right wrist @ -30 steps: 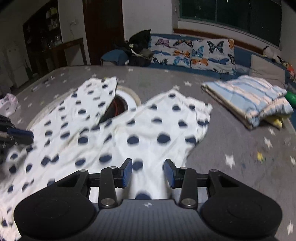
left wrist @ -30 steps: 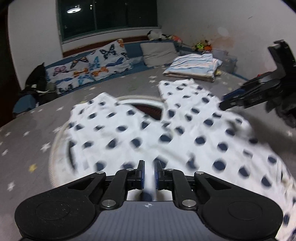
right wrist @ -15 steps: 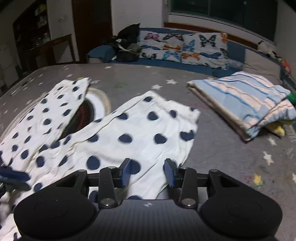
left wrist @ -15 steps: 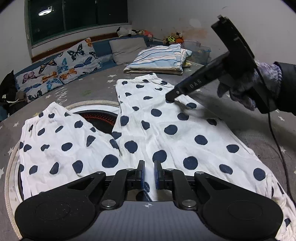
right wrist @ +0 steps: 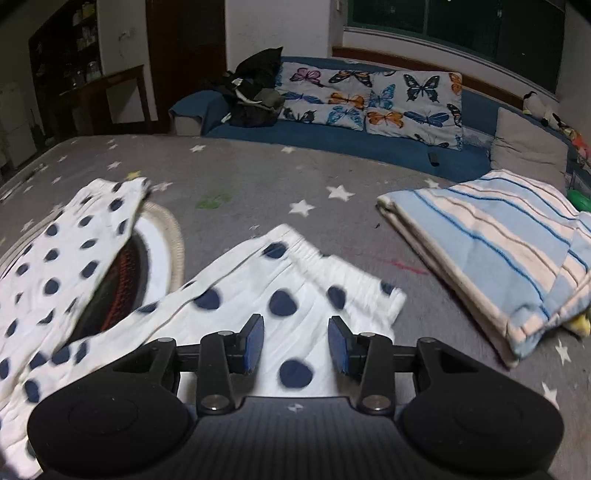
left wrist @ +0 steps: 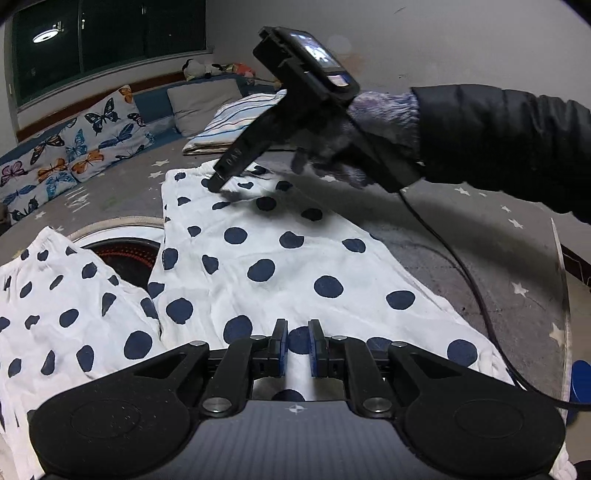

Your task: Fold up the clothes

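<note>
Pinching polka-dot pants (left wrist: 280, 269), left claw (left wrist: 297, 349); right claw (right wrist: 296, 345) agape.

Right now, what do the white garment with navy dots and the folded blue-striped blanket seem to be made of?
The white garment with navy dots looks like thin matte woven cotton: it lies in fine creases, and its end is gathered like elastic. The folded blue-striped blanket looks thicker and softer, perhaps terry or fleece: its edges are plump and rounded. Neither can be confirmed by sight.

Dim room lit by a ceiling lamp (left wrist: 46, 36) reflected in dark glass; fisheye-bent edges, motion-blurred polka-dot cloth (right wrist: 258, 306).
</note>
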{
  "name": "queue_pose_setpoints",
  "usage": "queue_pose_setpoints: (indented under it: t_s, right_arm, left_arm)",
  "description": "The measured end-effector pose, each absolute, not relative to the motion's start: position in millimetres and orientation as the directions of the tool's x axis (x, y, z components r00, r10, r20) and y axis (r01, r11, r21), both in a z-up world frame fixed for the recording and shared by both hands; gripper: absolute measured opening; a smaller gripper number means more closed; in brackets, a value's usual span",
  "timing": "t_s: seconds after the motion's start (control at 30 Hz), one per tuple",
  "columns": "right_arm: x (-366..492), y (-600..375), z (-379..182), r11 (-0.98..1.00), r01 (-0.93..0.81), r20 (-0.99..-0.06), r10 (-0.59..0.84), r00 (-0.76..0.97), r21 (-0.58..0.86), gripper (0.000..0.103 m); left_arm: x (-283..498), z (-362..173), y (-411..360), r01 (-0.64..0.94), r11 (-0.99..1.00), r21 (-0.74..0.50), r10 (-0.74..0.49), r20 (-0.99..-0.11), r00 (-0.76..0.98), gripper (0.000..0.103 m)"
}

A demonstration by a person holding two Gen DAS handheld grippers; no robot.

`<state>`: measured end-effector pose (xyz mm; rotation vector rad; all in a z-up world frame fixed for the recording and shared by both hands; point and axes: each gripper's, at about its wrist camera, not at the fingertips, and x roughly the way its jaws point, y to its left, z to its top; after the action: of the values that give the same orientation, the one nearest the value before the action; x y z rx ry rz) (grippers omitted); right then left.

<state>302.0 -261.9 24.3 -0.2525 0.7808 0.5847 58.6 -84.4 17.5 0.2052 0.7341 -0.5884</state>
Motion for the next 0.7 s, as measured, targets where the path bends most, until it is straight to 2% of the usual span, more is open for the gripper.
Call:
queue_pose_setpoints:
  t_s: [0.27, 0.47, 0.5, 0.53, 0.57, 0.7]
  right_arm:
    - [328.5, -267.2, 22.9, 0.854, -0.52, -0.703, 0.362, 0.612, -0.013, 0.039]
    - [306.9, -268.7, 38.0, 0.829, -0.558, -0.701, 0.374, 0.607, -0.041, 0.041]
    - [301.5, -269.4, 40.0, 0.822, -0.568, -0.704, 0.379, 0.6, -0.042, 0.043]
    - [294.7, -269.6, 41.5, 0.814, -0.579, -0.708, 0.381, 0.594, -0.047, 0.05]
    - [289.0, -269.6, 42.1, 0.808, -0.587, -0.712, 0.382, 0.589, -0.052, 0.053]
    - [256.8, -268.4, 43.9, 0.767, -0.638, -0.729, 0.401, 0.554, -0.063, 0.054]
  left_arm:
    - [59.3, 17.4, -80.5, 0.568, 0.822, -0.041, -0.444, -0.671, 0.594, 0.014]
    - [61.3, 23.1, -74.3, 0.545, 0.837, -0.055, -0.442, -0.657, 0.611, 0.015]
    - [61.6, 25.8, -71.5, 0.534, 0.844, -0.051, -0.434, -0.652, 0.623, 0.015]
    - [61.7, 28.2, -68.3, 0.523, 0.851, -0.046, -0.424, -0.647, 0.634, 0.015]
    - [61.8, 30.6, -65.1, 0.511, 0.859, -0.041, -0.414, -0.643, 0.645, 0.015]
    - [65.7, 35.1, -43.5, 0.431, 0.902, -0.023, -0.346, -0.636, 0.69, 0.015]
